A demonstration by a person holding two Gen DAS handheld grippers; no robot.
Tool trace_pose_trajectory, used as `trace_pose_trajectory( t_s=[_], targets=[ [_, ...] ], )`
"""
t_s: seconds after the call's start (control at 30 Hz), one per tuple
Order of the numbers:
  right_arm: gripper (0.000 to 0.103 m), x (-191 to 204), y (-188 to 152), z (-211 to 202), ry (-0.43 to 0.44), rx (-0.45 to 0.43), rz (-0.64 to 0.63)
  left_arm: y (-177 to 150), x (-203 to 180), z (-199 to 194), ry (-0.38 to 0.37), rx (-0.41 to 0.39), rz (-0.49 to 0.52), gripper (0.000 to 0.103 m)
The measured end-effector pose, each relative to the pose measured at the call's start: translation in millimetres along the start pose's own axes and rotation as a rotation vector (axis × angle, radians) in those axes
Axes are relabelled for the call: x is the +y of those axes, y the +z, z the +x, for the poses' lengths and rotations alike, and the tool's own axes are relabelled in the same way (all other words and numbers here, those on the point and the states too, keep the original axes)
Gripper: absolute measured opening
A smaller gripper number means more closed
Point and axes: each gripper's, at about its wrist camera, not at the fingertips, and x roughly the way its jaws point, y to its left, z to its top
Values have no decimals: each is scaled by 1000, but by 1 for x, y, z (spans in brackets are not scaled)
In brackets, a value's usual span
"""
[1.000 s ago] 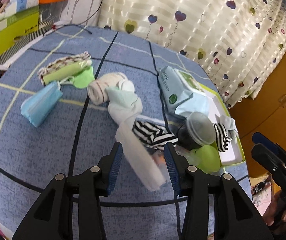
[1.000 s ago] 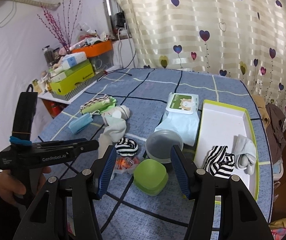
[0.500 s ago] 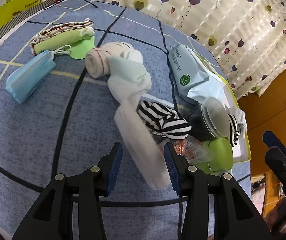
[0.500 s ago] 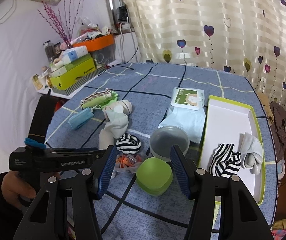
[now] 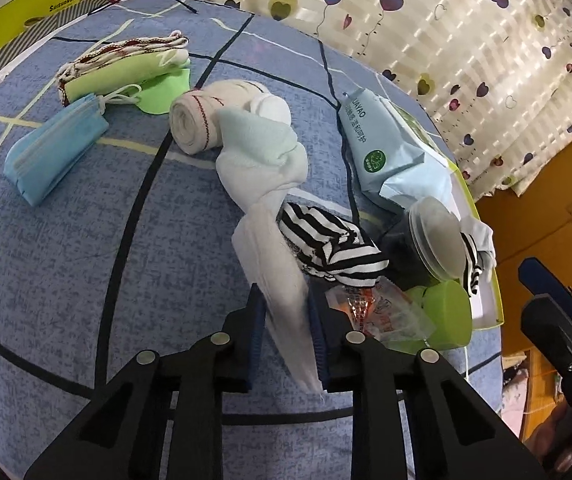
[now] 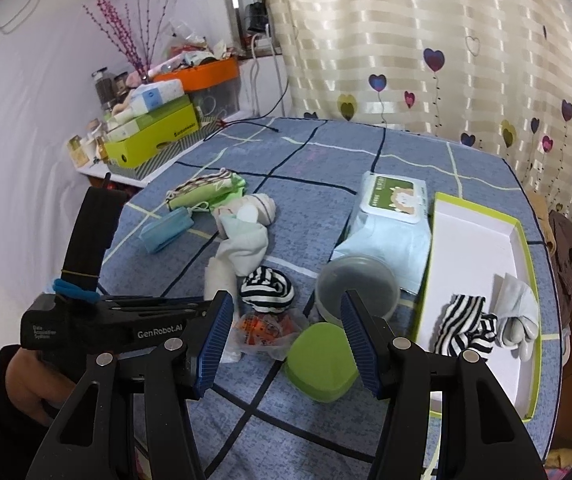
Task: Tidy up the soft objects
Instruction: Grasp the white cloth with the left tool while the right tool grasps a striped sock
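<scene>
Left wrist: closing left gripper (image 5: 286, 330) around white sock (image 5: 276, 264)

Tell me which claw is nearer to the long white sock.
Left. The left claw is closing with the end of the long white sock between its jaws. The right claw hangs open off to the side, above the green lid, apart from the sock.

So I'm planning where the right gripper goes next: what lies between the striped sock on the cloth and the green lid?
A crinkly clear wrapper with orange contents lies between the striped sock and green lid, clearest in the right wrist view.
</scene>
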Motion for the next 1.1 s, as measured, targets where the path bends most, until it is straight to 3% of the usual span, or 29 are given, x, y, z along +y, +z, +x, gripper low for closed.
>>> trace_pose_trajectory(
  t_s=[0.37,0.6,0.83,0.93,1.1],
  targets=[
    [56,34,11,39,24,67,-132,1,25,-25,14,-59,-28,14],
    [56,53,16,85,-27,183,-243,4,46,-38,19,-93,-52,14],
    [55,71,12,119,-99,275,-347,4,57,-37,12,-79,-46,14],
    [45,73,11,131,-136,311,-378,3,61,-36,3,-64,-47,14],
    [19,71,8,145,-160,343,-397,2,59,-33,-4,-33,-23,20]
  ],
)
